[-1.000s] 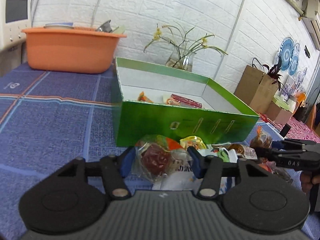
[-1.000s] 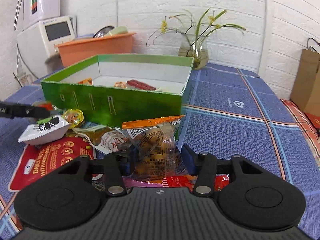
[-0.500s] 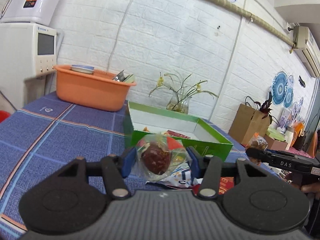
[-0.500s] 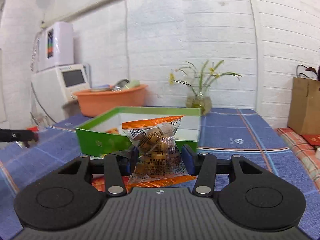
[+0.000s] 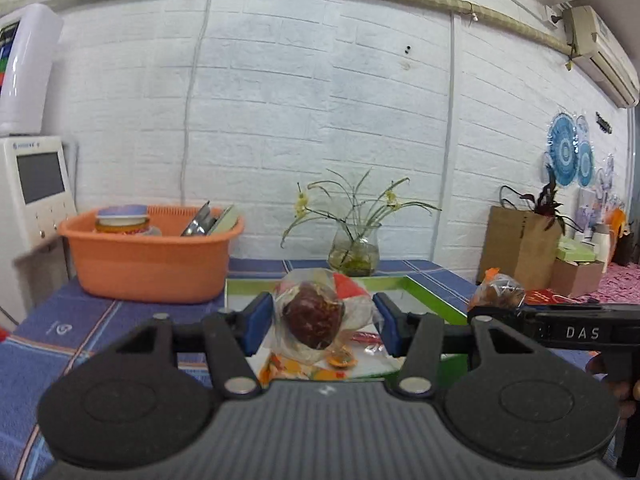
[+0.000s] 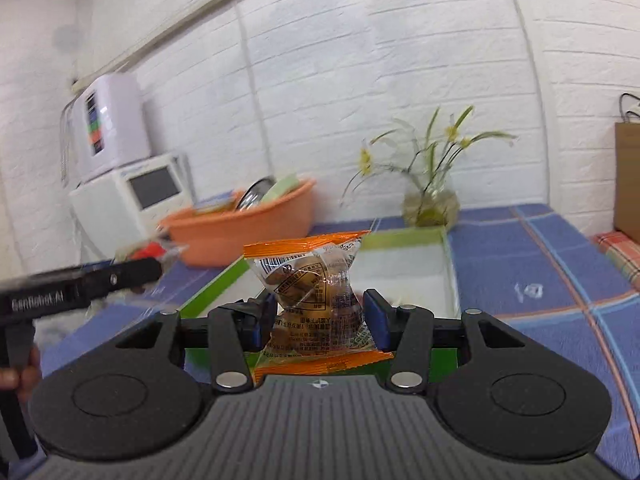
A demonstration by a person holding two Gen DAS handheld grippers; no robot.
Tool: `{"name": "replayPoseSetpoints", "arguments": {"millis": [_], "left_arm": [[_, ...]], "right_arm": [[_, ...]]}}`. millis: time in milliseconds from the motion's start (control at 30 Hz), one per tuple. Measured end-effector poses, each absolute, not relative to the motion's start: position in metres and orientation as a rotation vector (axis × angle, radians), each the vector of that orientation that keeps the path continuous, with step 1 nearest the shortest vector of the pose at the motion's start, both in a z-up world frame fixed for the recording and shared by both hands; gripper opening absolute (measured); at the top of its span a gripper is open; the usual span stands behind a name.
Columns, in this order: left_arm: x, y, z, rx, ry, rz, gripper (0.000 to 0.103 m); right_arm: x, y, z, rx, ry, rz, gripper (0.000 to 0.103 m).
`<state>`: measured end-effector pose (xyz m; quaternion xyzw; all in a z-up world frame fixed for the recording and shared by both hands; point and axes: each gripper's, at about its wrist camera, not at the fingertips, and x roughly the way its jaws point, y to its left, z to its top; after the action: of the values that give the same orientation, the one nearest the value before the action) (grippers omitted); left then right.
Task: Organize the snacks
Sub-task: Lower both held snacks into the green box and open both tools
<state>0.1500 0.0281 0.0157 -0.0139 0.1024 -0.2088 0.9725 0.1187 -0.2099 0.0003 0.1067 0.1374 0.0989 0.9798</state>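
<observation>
The left gripper [image 5: 320, 324] clamps a clear-wrapped dark snack [image 5: 314, 316]; the right gripper [image 6: 320, 316] clamps an orange-edged packet [image 6: 316, 300]. Both hang above the green box's [image 6: 448, 264] near edge, apparently ready for dropping in.

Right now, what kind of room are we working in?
Probably a lived-in home room, a kitchen or dining corner: a cloth-covered table, an orange wash basin holding dishes, a vase of flowers, and a wall air conditioner.
</observation>
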Motion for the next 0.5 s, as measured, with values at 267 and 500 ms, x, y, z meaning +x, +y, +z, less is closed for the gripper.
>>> {"name": "replayPoseSetpoints", "arguments": {"millis": [267,500], "left_arm": [[0.207,-0.014,0.008,-0.020,0.218,-0.252,0.053],[0.220,-0.017,-0.009,-0.022,0.256,-0.285,0.053]], "right_arm": [[0.180,-0.207,0.000,0.316,0.346,0.031,0.082],[0.187,-0.204,-0.019,0.250,0.330,-0.011,0.082]]}}
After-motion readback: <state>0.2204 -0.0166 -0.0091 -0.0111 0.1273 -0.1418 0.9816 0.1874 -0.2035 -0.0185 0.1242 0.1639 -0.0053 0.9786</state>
